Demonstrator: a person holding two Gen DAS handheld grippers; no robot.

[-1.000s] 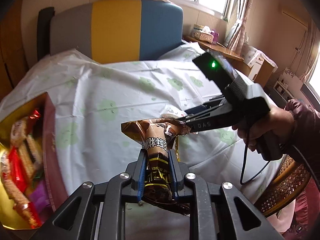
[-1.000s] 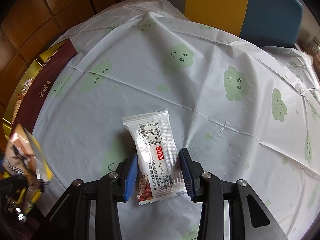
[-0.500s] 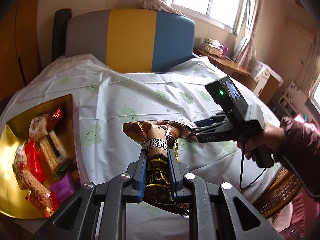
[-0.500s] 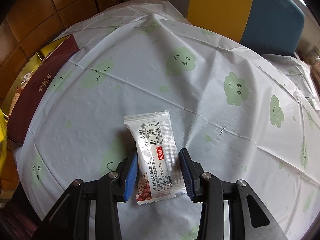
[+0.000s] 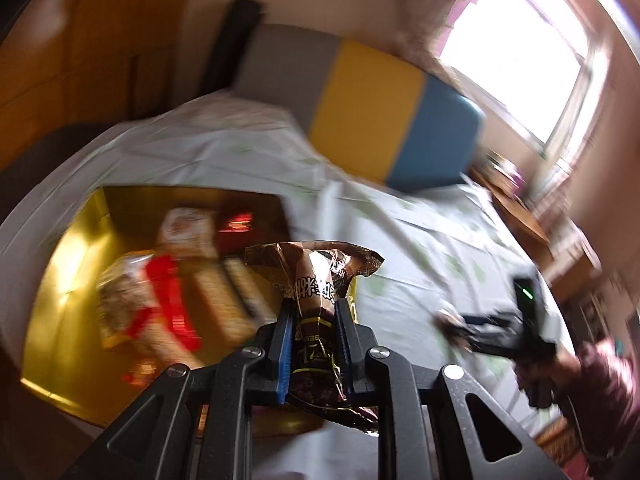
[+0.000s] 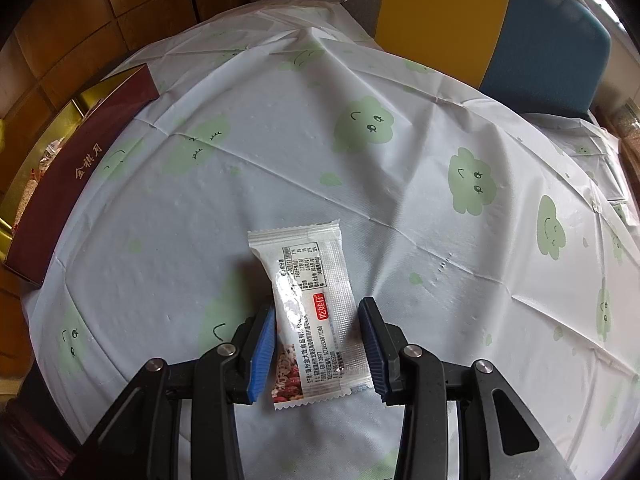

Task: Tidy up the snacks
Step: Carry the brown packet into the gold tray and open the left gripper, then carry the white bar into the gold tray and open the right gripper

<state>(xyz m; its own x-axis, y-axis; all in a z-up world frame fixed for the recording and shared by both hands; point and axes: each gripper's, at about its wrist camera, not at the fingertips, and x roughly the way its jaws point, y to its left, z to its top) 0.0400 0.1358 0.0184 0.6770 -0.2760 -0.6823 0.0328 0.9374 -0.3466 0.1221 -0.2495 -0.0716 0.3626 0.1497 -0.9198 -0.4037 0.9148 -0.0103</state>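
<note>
Clamped between the blue pads of our left gripper (image 5: 313, 312) we find a brown foil snack packet (image 5: 316, 280), held upright with its crimped top flaring above the fingertips. It hangs over the near right corner of a gold-lined gift box (image 5: 76, 248), which sits at the left edge of the table; the left wrist view is motion-blurred, so the box contents read only as assorted wrappers, among them a red-and-clear packet (image 5: 148, 312) and a pale one (image 5: 186, 228).

Our right gripper (image 6: 317, 340) stands with its jaws apart, one pad on either side of a white snack bar packet (image 6: 316, 312) lying flat on the cloud-print tablecloth (image 6: 400, 200). We cannot tell whether the pads touch the wrapper. From this side the box shows a maroon outer wall (image 6: 72, 176) with gold characters, at the table's left edge, well apart from the white packet. Beyond the far edge stands a grey, yellow and blue chair back (image 6: 480, 20).
</note>
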